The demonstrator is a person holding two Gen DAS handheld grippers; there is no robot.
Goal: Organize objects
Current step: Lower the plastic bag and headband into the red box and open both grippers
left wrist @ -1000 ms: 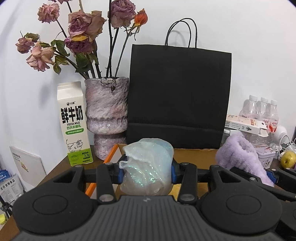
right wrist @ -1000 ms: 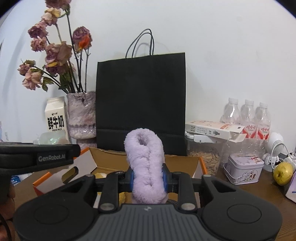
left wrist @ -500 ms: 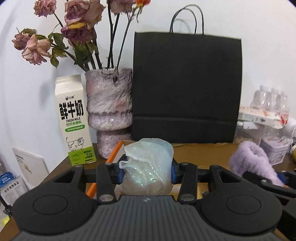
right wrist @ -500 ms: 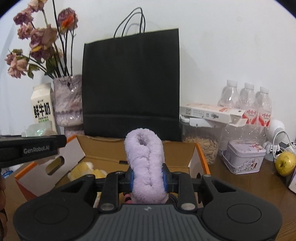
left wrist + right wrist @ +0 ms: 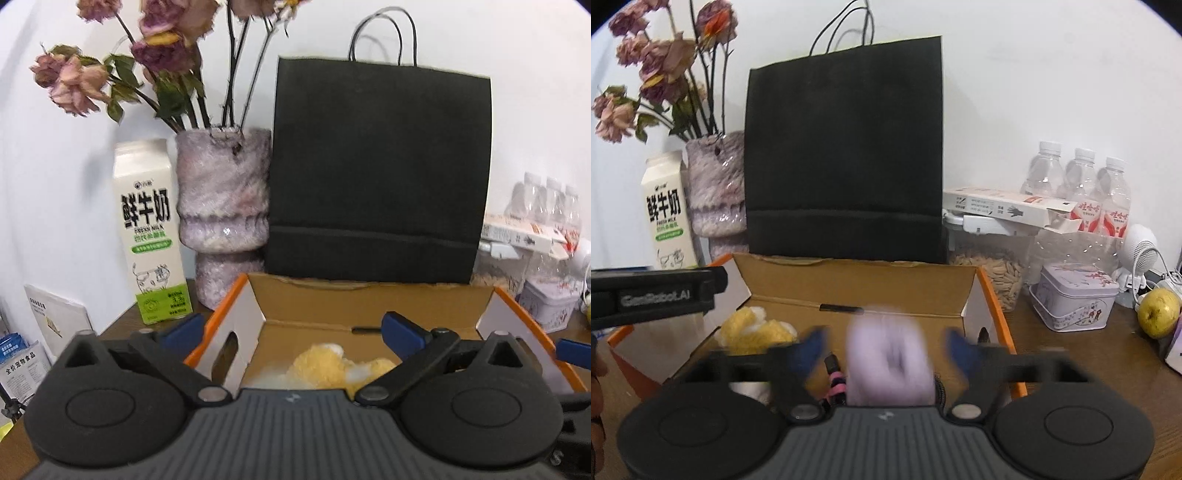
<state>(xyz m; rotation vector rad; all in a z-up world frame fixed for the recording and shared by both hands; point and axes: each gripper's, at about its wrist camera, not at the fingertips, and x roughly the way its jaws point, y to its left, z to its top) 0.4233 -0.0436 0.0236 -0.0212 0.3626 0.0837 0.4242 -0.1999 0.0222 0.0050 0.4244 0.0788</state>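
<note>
Only right view shows blurred, seemingly loose purple fluff [image 5: 888, 354]; both tongs opening.

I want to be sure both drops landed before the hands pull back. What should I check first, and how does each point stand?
1. Left hand-held gripper jaws opening, nothing between them: ok.
2. Right hand-held gripper jaws opening, pads clear of the purple fluffy item: ok.
3. Purple fluffy item settled inside the cardboard box: cannot tell, blurred.
4. Left gripper's item lying in the box: cannot tell, hidden.
5. Yellow plush inside the box: ok.
</note>
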